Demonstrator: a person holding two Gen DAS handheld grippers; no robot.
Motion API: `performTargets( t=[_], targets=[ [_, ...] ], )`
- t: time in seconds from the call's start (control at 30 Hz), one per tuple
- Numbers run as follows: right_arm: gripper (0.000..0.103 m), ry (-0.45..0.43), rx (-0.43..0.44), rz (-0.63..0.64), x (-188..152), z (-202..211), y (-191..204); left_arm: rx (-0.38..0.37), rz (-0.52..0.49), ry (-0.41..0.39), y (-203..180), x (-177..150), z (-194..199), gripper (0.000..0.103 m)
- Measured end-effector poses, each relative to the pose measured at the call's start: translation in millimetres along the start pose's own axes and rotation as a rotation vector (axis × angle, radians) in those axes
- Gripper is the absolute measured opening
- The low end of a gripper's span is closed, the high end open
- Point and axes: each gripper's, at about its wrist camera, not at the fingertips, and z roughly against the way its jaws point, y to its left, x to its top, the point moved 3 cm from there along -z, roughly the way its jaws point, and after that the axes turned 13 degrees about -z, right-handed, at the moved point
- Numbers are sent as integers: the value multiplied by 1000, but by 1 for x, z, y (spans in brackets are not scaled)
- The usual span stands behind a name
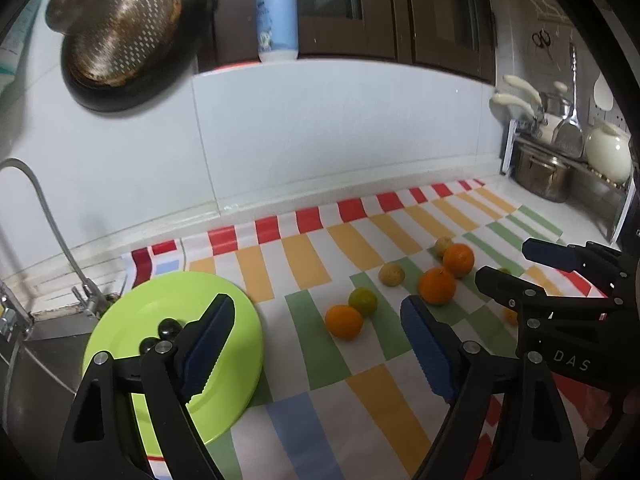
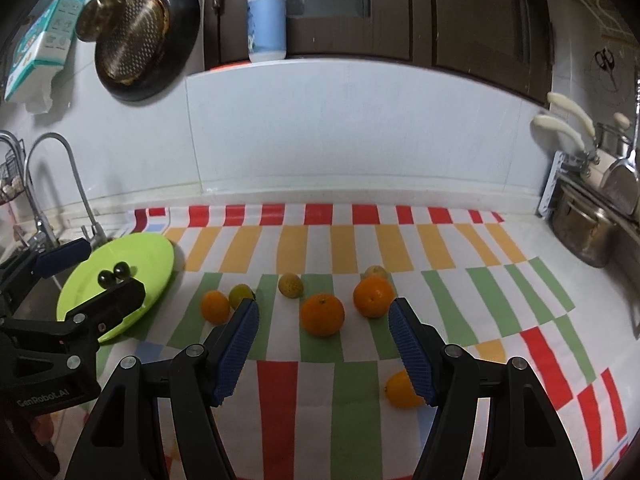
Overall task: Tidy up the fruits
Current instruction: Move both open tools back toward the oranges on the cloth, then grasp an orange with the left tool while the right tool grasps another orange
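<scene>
Both grippers hang over the striped cloth [image 2: 320, 400] with fingers spread and nothing between them. Nearest, the right gripper [image 2: 324, 356] has a small orange fruit [image 2: 400, 390] lying just beside its right finger. The left gripper [image 1: 318, 346] points at the gap between the green plate [image 1: 240, 320] and the loose fruit.

Beyond the fingers the fruit sits scattered on the cloth, apart from the plate: an orange [image 2: 322, 315] straight ahead of the right gripper, a second orange [image 2: 373, 295] just past it, a third orange [image 2: 215, 306] touching a green citrus [image 2: 241, 295], and two yellowish fruits [image 2: 290, 285] farther back. On the plate lie only two dark round things [image 2: 114, 274], too small to name.

By my reading the sorting has barely begun and this is the approach to a first pick. Next, one gripper needs to come down around a single fruit, likely the middle orange, centred so it does not roll away, then close and carry it to the plate.
</scene>
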Motion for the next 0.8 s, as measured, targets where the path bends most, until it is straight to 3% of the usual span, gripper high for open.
performTargets(
  t=[0.33,0.8],
  targets=[
    [68,88,-17,-20,-5,-43,-5,-56,23,76,0,-11,-43,83],
    [64,164,-17,-39,-18,-86,-13,-145,18,163,-12,-23,-86,65]
  ],
)
